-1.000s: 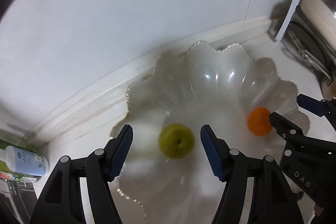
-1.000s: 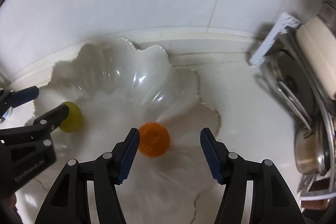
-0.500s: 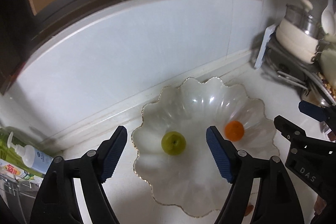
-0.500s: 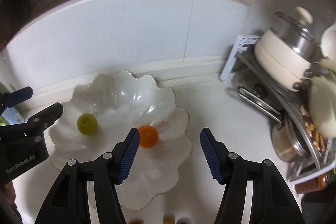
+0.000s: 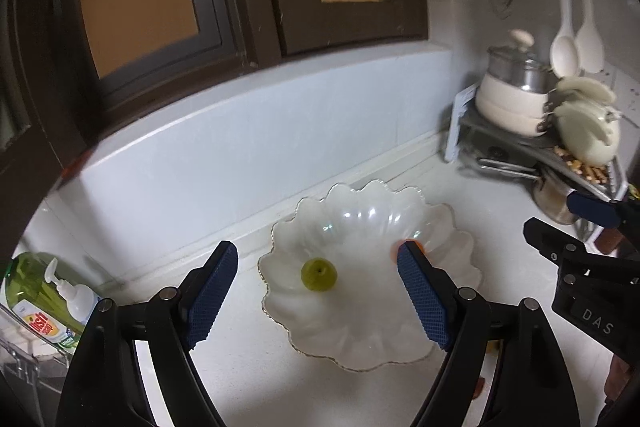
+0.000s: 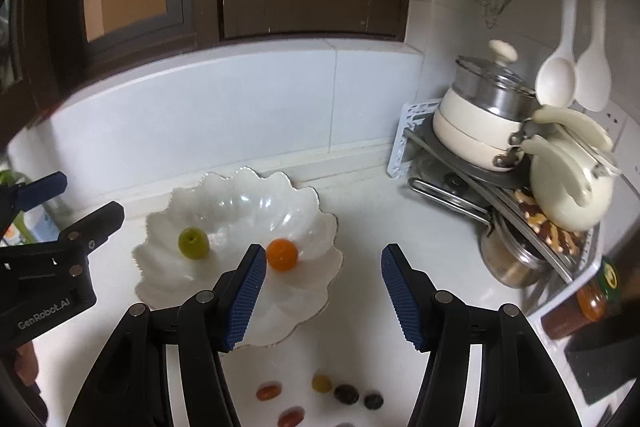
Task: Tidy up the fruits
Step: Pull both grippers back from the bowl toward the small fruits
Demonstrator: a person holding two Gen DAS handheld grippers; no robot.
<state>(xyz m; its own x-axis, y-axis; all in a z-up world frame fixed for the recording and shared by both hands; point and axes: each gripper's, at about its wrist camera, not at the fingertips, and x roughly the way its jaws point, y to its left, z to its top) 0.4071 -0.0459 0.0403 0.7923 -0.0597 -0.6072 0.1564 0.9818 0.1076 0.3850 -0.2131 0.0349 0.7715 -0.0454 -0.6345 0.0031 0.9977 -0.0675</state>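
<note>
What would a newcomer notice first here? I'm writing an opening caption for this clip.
A white scalloped bowl in the middle of the pale counter, with a green fruit at its left and an orange fruit at its right. Small dark and reddish fruits lie loose on the counter in front. Cream pots crowd a rack in the right corner.

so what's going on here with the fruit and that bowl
A person holds a claw in each hand above a kitchen counter. A green fruit and an orange fruit lie apart in the scalloped white bowl. The left claw is opening with nothing in it; the right claw is open and empty. Several small fruits wait on the counter in front of the bowl.
</note>
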